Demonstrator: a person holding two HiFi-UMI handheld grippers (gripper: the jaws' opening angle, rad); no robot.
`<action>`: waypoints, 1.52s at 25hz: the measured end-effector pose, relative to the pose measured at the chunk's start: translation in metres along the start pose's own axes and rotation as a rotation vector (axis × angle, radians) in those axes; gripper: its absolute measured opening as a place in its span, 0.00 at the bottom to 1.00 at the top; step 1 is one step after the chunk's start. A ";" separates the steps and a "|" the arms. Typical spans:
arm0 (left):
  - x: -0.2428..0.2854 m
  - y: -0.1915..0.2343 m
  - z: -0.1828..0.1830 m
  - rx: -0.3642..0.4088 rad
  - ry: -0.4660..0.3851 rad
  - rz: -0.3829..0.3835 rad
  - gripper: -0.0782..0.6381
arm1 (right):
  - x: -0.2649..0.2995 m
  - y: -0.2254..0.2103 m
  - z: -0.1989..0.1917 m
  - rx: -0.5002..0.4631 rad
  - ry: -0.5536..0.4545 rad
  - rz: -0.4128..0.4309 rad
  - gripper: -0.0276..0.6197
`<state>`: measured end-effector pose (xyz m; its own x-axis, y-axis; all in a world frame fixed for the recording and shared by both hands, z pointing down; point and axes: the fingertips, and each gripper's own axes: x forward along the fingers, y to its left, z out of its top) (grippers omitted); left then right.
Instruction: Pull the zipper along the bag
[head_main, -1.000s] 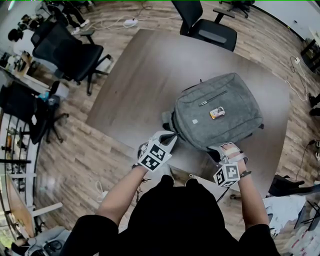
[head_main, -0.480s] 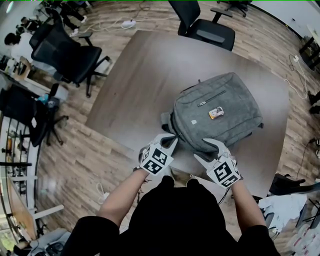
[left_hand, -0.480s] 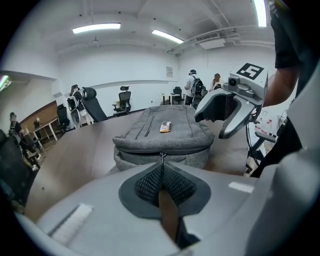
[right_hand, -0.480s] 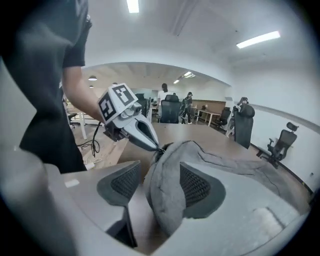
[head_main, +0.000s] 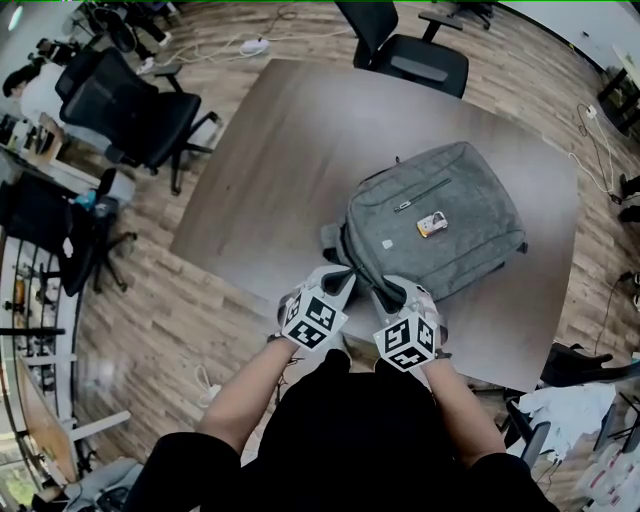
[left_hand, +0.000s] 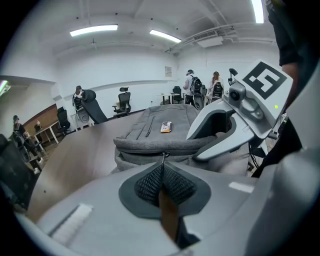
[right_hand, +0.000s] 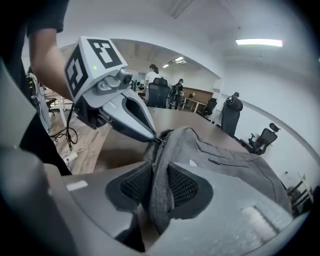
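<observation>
A grey backpack (head_main: 440, 215) lies flat on the brown table (head_main: 270, 150), with a small orange tag (head_main: 432, 224) on its front. My left gripper (head_main: 345, 272) is at the bag's near left corner, shut on the zipper pull (left_hand: 164, 158). My right gripper (head_main: 395, 290) sits close beside it on the near edge. In the right gripper view a fold of the grey bag fabric (right_hand: 159, 170) runs between the right gripper's (right_hand: 159, 186) mesh pads. Those jaws have just been closing and now pinch the fold. The left gripper's tip (right_hand: 152, 137) touches the zipper just ahead.
Black office chairs stand at the table's far side (head_main: 415, 55) and to the left (head_main: 130, 105). The table's near edge (head_main: 470, 375) is right below my hands. Cables lie on the wooden floor (head_main: 250, 45). People and desks are far off across the room.
My right gripper has rolled and slid left along the bag's near edge, ending next to the left gripper with fabric in its jaws. The left gripper has stayed put.
</observation>
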<state>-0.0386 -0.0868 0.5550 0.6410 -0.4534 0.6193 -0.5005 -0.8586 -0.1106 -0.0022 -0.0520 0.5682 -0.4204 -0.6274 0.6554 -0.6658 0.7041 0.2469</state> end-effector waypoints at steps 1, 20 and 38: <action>0.000 0.000 0.000 0.003 -0.001 0.002 0.15 | -0.002 0.000 -0.001 -0.002 0.000 0.008 0.19; 0.011 -0.005 0.003 -0.055 -0.030 -0.084 0.16 | -0.065 -0.007 -0.059 -0.289 0.007 0.151 0.14; 0.017 -0.028 0.010 -0.032 -0.044 -0.119 0.15 | -0.046 -0.036 -0.010 0.285 -0.065 0.158 0.36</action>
<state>-0.0075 -0.0726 0.5611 0.7215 -0.3592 0.5919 -0.4371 -0.8993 -0.0129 0.0471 -0.0450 0.5363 -0.5648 -0.5440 0.6205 -0.7310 0.6788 -0.0703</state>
